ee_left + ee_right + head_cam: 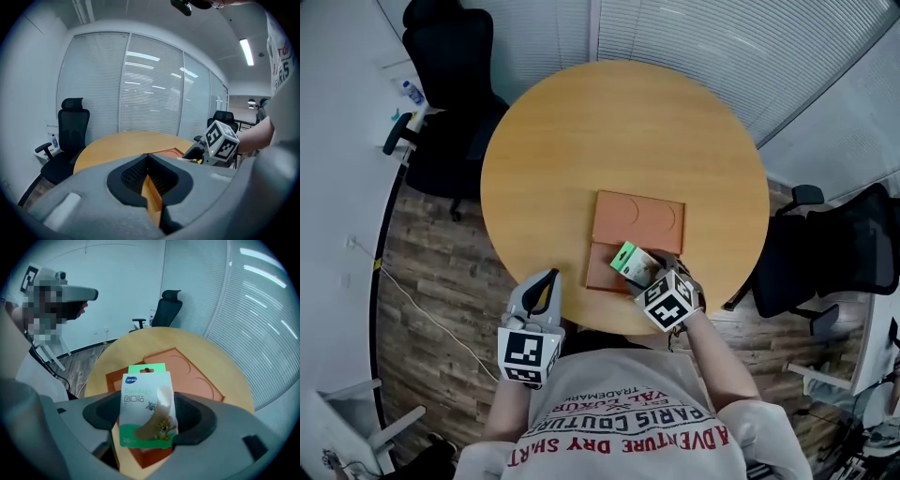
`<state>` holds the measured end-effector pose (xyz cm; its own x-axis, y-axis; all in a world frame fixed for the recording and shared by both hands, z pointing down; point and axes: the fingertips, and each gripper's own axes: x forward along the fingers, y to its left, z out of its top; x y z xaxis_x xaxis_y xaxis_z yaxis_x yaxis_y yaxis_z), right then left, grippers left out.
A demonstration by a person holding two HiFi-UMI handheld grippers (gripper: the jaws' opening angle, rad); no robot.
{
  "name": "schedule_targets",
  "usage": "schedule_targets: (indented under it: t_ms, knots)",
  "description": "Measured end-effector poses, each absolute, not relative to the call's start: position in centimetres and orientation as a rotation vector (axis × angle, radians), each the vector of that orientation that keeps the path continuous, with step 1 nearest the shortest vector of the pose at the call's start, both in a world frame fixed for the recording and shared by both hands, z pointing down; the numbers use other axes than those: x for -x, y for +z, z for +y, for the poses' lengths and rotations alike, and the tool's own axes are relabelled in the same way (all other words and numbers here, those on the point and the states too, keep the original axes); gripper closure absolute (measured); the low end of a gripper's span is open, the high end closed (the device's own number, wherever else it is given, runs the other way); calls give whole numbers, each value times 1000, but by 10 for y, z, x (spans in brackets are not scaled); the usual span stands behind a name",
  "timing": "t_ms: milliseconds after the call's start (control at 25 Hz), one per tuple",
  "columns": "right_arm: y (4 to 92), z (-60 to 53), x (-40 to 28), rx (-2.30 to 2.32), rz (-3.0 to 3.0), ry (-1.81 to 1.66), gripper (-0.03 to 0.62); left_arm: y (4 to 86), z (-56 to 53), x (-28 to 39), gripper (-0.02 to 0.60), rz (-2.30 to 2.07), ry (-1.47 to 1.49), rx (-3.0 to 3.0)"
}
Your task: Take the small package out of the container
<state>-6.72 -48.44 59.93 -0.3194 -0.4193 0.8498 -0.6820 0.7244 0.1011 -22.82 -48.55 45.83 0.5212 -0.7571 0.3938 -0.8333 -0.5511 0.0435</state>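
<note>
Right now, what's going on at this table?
A person is working with handheld tongs, one in each hand, at a round wooden table. The right tongs are shut on a small bandage package, held over the brown container. The left tongs are shut and empty, off by the table's near edge.

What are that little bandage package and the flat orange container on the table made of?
The bandage package looks like thin printed cardboard, slightly glossy: flat faces, crisp edges, a green hang tab. The container seems to be moulded plastic or pressed fibre, matte terracotta, with round recesses; I cannot tell which.
</note>
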Motion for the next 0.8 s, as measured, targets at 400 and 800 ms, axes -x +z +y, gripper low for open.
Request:
schedule_targets:
  t_ms: [400, 800]
  knots:
    - [486, -506, 26, -1408, -2078, 281, 235, 415, -501, 206, 574, -1331, 471, -2693]
    - [409, -485, -20, -1824, -2172, 320, 236, 382, -512, 177, 574, -1302, 402, -2785]
